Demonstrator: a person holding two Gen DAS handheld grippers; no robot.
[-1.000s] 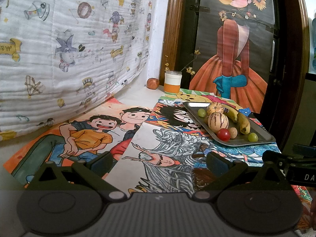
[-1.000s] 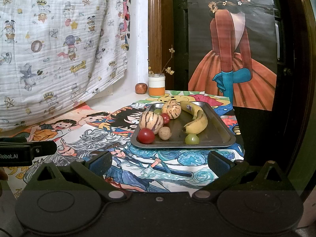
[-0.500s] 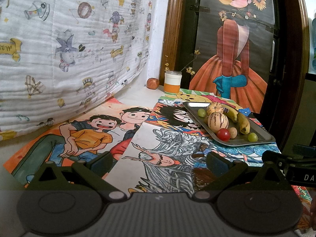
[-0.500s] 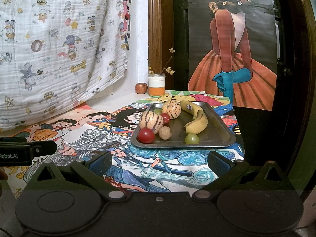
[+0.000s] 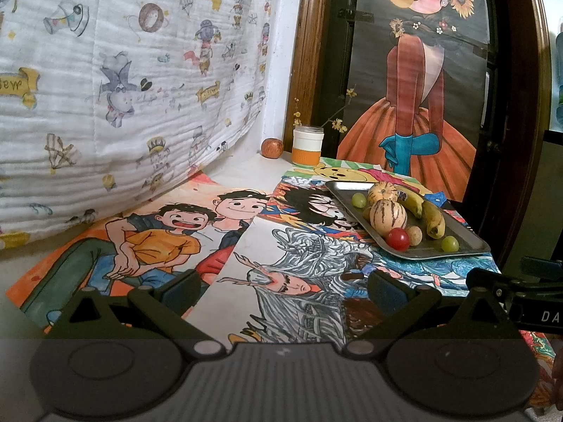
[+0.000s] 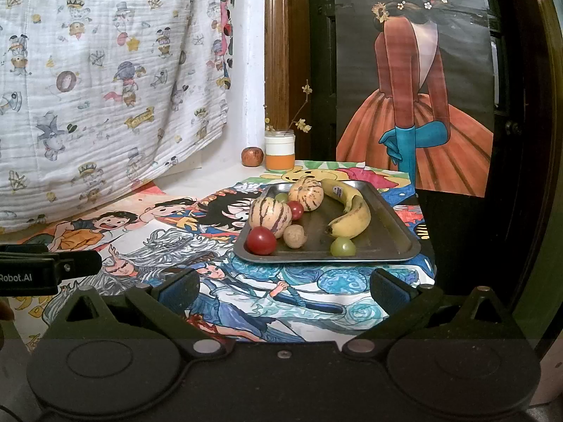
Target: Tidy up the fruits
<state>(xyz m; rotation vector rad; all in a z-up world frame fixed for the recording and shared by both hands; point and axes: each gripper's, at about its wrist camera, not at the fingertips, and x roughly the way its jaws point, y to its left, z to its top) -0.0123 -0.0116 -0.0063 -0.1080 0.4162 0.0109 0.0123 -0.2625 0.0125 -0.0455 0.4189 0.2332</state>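
The fruits lie together on a metal tray [image 6: 394, 242] on the tabletop: banana [image 6: 352, 216], two striped melons [image 6: 269, 212], tomato [image 6: 261, 241], grapes. Both the left claw [image 5: 283, 290] and the right claw [image 6: 285, 286] hang apart, empty, short of the tray. The banana looks soft and bruisable, best gripped mid-length; the round, smooth tomato would likely roll, so clamp gently across its middle.

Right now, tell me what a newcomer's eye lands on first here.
First, the metal tray of fruit on the table's right side: a banana, two striped melons, red tomatoes and green grapes. Next, the big painted girl in an orange skirt behind it, and the bright cartoon drawings covering the tabletop. Both tools hover open and empty in the foreground.
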